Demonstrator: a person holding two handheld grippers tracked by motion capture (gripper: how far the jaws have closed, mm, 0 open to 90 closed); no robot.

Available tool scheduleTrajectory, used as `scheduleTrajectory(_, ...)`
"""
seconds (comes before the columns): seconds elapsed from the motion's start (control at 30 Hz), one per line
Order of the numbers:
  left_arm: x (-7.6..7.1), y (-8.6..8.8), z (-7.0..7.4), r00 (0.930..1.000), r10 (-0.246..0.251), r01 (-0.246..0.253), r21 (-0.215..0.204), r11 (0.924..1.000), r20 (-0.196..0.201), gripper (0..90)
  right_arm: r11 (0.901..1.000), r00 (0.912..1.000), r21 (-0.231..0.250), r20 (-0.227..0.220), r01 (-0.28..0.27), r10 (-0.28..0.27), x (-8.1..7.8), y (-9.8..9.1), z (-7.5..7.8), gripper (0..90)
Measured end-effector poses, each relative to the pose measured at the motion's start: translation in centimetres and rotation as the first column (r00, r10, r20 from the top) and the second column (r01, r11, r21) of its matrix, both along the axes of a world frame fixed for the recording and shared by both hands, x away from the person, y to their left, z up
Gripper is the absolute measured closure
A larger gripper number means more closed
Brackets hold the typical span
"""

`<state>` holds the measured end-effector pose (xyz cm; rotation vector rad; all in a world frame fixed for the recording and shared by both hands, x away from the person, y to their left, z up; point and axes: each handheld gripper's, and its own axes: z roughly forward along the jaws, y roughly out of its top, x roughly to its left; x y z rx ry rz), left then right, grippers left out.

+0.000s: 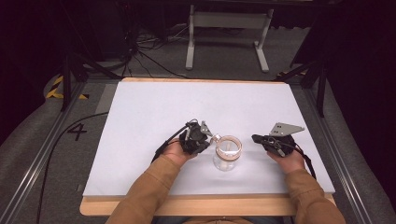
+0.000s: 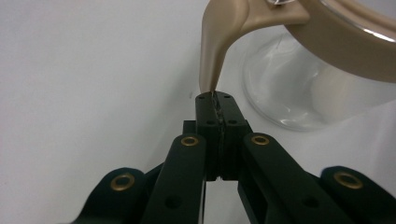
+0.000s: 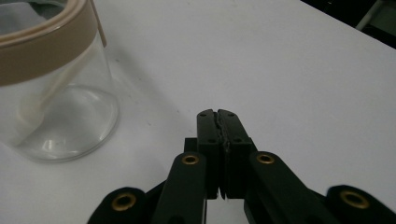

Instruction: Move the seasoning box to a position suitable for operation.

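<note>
While unlabelled, a glass jar (image 1: 227, 154) (tan rim) between grippers.

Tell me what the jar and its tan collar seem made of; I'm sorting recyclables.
The jar looks like clear glass or hard clear plastic: see-through wall, glossy highlights; which one is unclear. Its collar and clip tab look like matte tan plastic, smooth and moulded.
</note>
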<state>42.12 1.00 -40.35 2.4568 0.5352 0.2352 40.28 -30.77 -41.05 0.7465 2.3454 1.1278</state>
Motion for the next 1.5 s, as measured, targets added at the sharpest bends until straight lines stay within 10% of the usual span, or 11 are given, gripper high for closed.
scheduleTrajectory(0.83, 2.8, -2.4, -0.1, 0.9998, -0.006, 0.007, -0.037, 0.9993, 0.021, 89.6, 0.9957, 0.9971, 0.063, -0.037, 0.069, -0.066, -4.0, -1.4, 0.5, 89.1)
scheduleTrajectory(1.17, 2.8, 0.5, 0.7, 0.9983, 0.015, -0.02, -0.08, 0.9966, -0.055, 89.3, 0.9996, 0.9929, 0.028, -0.118, 0.009, -0.005, -2.4, 1.3, -0.3, 89.3)
scheduleTrajectory(1.5, 2.7, 3.4, 1.0, 0.9786, 0.13, -0.148, -0.105, 0.9835, -0.16, 89.3, 0.9929, 0.9837, -0.072, -0.16, -0.094, 0.082, -0.9, 4.4, -1.2, 89.2)
